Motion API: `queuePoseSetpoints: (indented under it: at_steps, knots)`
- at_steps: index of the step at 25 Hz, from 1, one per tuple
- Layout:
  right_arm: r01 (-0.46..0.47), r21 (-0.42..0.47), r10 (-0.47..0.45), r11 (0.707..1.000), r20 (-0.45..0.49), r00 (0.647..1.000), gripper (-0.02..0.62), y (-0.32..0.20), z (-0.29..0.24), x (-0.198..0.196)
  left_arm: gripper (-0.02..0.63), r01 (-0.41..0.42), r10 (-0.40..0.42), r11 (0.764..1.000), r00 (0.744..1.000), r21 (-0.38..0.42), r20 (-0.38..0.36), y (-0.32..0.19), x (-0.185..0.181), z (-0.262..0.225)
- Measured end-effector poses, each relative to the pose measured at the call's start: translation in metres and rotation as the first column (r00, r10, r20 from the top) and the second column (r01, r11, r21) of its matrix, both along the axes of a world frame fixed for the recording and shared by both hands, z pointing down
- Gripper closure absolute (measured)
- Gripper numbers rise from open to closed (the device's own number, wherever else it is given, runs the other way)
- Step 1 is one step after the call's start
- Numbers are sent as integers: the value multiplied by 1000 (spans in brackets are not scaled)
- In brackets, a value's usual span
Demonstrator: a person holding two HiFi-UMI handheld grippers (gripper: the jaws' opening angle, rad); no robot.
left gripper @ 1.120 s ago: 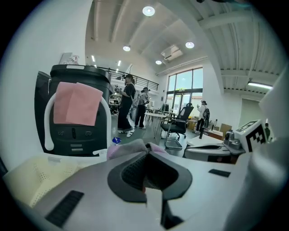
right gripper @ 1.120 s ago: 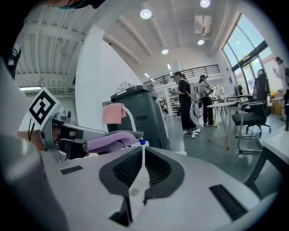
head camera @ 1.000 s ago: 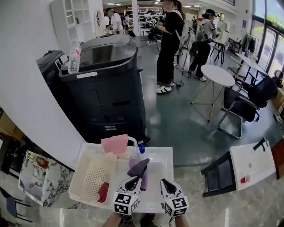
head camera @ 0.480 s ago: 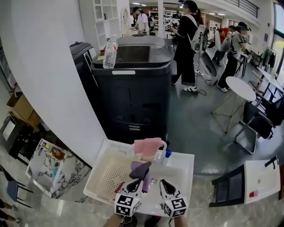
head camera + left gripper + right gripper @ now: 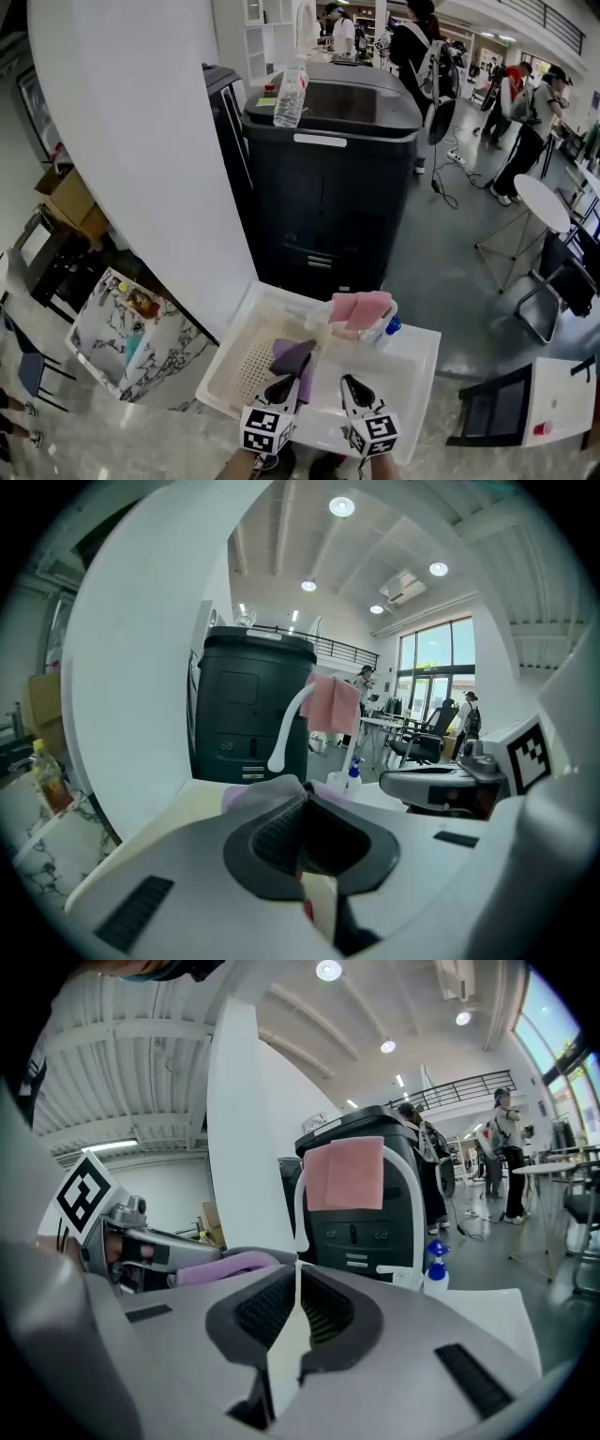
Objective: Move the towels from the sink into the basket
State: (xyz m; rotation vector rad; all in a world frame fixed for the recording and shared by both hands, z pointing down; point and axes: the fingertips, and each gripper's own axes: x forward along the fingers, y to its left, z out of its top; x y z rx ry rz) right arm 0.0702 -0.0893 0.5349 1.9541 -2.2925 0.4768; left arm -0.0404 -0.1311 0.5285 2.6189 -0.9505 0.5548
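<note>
Two towels show, and the nearer one, a lilac-purple cloth towel (image 5: 292, 356), is pinched in the left gripper (image 5: 286, 382). That gripper's jaws are closed tight on a fold of it, and the rest bunches up past the tips. It hangs over the left part of the white rectangular sink (image 5: 412, 370), above the right edge of the cream perforated plastic basket (image 5: 236, 364) that fills that left side. It seems to hang clear of the basket floor, though the head view is too small to be sure. The right gripper (image 5: 348, 382) is just right of it over the sink's basin, its jaws drawn together to a thin slit with nothing between them. At the sink's far edge a pink cloth towel (image 5: 361, 307) is draped over the white curved faucet (image 5: 286, 728), with a blue-capped spray bottle (image 5: 391, 325) just beside it. Beyond the sink stands a tall black office machine (image 5: 333, 178) with a clear water bottle (image 5: 289, 89) on top.
</note>
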Motion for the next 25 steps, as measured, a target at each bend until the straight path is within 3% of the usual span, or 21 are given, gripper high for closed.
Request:
queuePoseSetpoints:
  at_steps: [7, 17, 25]
  knots:
    - [22, -36, -21, 999, 11, 1000, 554, -9, 17, -21, 588, 31, -30, 999, 999, -34, 45, -14, -28, 26]
    - [2, -91, 0, 996, 30, 1000, 554, -10, 47, -22, 588, 20, -11, 995, 995, -93, 99, -21, -33, 63]
    - [-18, -110, 22, 994, 36, 999, 554, -11, 55, -20, 588, 10, -2, 995, 997, -95, 83, -25, -31, 62]
